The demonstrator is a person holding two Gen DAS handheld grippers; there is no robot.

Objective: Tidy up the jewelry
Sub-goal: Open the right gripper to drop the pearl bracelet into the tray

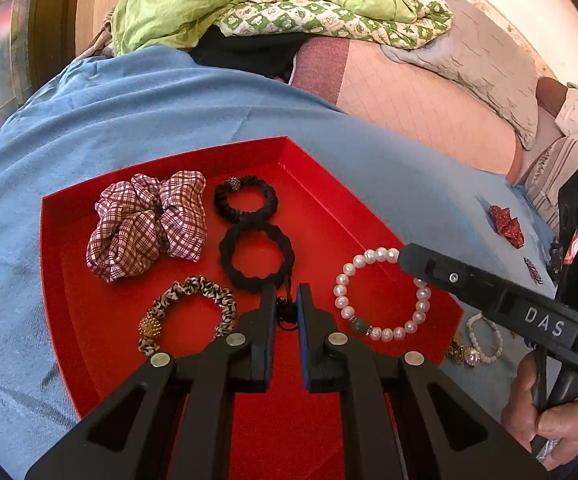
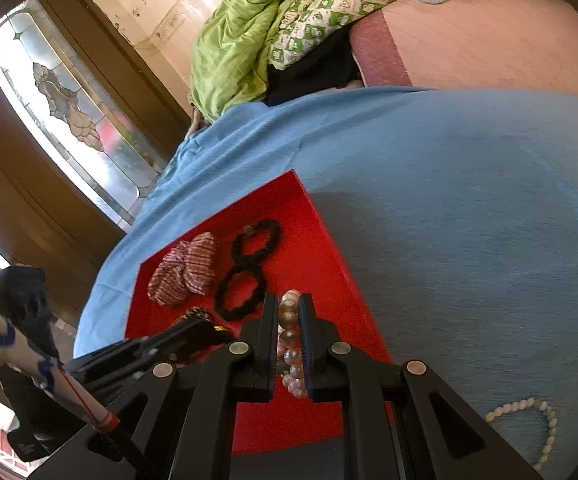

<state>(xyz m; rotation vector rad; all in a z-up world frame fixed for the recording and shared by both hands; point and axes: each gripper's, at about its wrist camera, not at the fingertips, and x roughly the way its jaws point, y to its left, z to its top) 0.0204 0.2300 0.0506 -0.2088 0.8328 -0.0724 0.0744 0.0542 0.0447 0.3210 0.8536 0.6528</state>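
A red tray point(image 1: 329, 216) lies on a blue cloth point(image 1: 129, 112). In it are a plaid scrunchie point(image 1: 149, 224), a black hair tie with a bead point(image 1: 245, 198), a larger black hair tie point(image 1: 257, 258), a leopard scrunchie point(image 1: 193, 312) and a pearl bracelet point(image 1: 383, 296). My left gripper point(image 1: 287, 300) is shut on the dark tail of the larger black hair tie, low over the tray. My right gripper point(image 2: 289, 320) is shut on the pearl bracelet point(image 2: 289, 340); the left wrist view shows its finger point(image 1: 405, 259) at the bracelet's far right side.
Off the tray's right side lie a white bead bracelet point(image 1: 485, 340), a gold piece point(image 1: 459, 354), a red fabric bow point(image 1: 507, 220) and a white bead string point(image 2: 529, 420). A green quilt point(image 1: 249, 0) is heaped at the back. A glass door point(image 2: 69, 112) stands left.
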